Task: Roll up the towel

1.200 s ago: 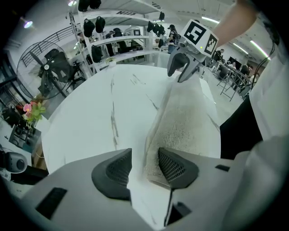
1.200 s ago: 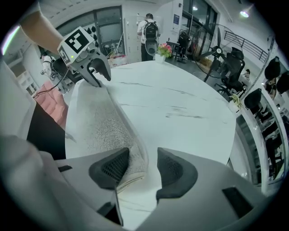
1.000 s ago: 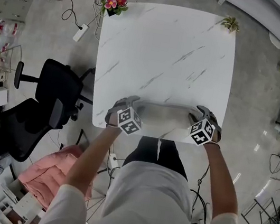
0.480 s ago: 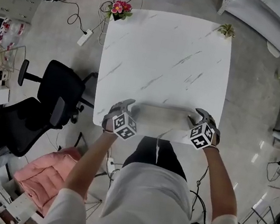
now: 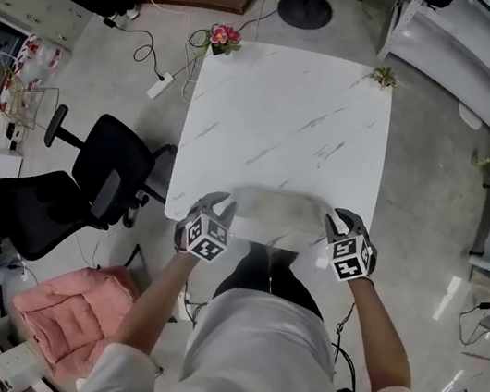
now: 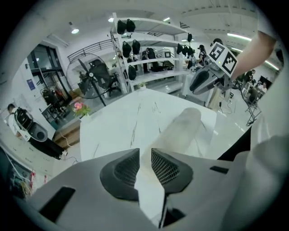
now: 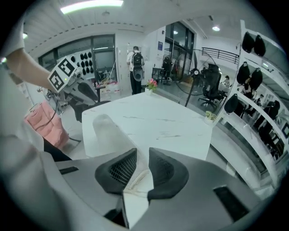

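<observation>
The white towel point(image 5: 277, 217) is a loose roll stretched between my two grippers over the near edge of the marble table point(image 5: 286, 123), and it looks blurred. My left gripper point(image 5: 219, 215) holds its left end. In the left gripper view the closing jaws point(image 6: 144, 155) pinch white cloth, and the roll point(image 6: 180, 131) runs off toward the other gripper. My right gripper point(image 5: 337, 227) holds the right end. In the right gripper view its jaws point(image 7: 142, 159) are closing on a creased towel edge, with the roll point(image 7: 107, 131) leading away to the left.
A pink flower pot point(image 5: 222, 36) and a small green plant point(image 5: 384, 76) stand at the table's far corners. A black office chair point(image 5: 88, 181) and a pink bundle point(image 5: 65, 314) are on the floor to the left. A round stand base point(image 5: 304, 9) lies beyond the table.
Both grippers have risen from the table's near edge with the towel roll between them. The roll no longer lies flat on the table and now looks blurred.
</observation>
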